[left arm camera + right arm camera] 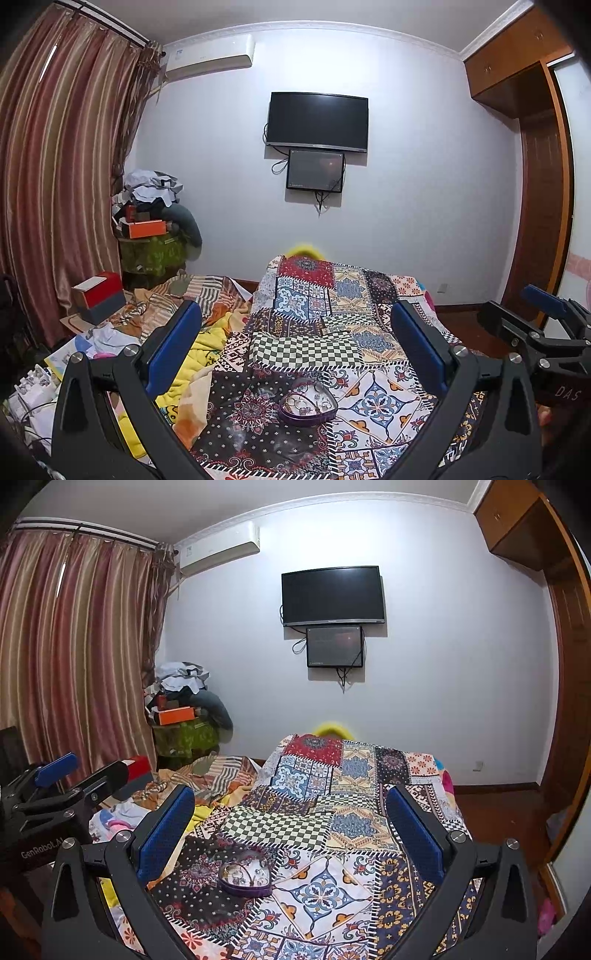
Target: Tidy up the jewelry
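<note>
A purple heart-shaped box (307, 403) lies open on the patchwork quilt (332, 314), holding several rings and small metal jewelry pieces. In the right wrist view the same purple heart-shaped box (245, 874) sits left of centre on the patchwork quilt (343, 812). My left gripper (297, 325) is held above the bed with its blue-padded fingers wide apart and nothing between them; the box lies below and ahead of it. My right gripper (291, 805) is likewise open and empty, up above the quilt. Each gripper shows at the edge of the other's view.
Rumpled bedding and clothes (207, 306) cover the bed's left side. A red and grey box (99, 295) sits by the striped curtain (55, 166). A heap of clothes and boxes (155, 218) fills the corner. A television (317, 122) hangs on the wall; a wooden wardrobe (546, 184) stands right.
</note>
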`<state>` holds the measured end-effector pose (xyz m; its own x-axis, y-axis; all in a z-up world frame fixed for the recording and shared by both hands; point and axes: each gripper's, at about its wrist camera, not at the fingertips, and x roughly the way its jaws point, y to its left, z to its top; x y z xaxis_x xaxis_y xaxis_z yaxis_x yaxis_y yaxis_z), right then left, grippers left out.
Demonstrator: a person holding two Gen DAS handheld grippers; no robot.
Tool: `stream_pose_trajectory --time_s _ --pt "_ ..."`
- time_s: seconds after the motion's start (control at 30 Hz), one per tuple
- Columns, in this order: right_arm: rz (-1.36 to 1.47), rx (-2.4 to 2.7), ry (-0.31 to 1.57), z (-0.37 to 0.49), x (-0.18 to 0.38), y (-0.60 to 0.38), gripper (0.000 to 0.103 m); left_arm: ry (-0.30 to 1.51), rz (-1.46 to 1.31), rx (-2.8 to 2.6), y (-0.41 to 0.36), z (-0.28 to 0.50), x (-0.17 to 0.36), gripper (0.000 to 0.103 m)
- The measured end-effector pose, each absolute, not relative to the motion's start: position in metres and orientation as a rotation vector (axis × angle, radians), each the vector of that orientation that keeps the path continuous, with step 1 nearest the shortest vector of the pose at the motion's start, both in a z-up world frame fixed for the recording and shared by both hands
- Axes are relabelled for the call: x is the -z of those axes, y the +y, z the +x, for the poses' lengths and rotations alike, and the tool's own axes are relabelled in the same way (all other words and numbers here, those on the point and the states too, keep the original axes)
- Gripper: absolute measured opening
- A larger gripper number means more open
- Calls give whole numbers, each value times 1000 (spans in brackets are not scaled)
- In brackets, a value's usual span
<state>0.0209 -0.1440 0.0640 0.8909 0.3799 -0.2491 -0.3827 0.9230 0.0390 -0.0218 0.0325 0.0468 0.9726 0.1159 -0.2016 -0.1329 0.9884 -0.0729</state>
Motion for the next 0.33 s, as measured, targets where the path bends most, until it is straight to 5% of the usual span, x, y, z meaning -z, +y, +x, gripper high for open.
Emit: stream_pose_trajectory --time_s 0.33 --pt "-6 -392 282 26 -57 -147 103 213 -72 -122 26 -16 -45 102"
